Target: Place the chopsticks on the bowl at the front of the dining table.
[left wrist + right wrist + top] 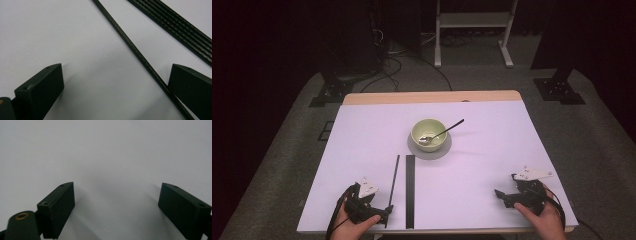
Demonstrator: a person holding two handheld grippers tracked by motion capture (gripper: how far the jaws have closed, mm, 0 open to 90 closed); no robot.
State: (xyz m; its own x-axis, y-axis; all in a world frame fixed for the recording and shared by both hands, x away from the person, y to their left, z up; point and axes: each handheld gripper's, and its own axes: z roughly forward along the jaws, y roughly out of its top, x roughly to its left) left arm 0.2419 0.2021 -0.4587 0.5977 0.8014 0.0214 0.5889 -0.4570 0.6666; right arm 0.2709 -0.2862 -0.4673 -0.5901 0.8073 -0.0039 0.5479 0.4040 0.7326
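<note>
Pale green bowl (428, 133) on grey plate (429, 151); black ridged strip (410, 190); white table (482, 165).

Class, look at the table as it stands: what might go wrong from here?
1. The thin black rod lies right against one side of the open left claw; closing may only nudge it.
2. The spoon leans over the rim of the bowl, so a bump might tip it out.

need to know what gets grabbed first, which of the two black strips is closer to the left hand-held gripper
The thin black rod. It runs between the open jaws of the left hand-held gripper, beside one jaw; the wide ribbed strip lies farther off, outside the jaws.
</note>
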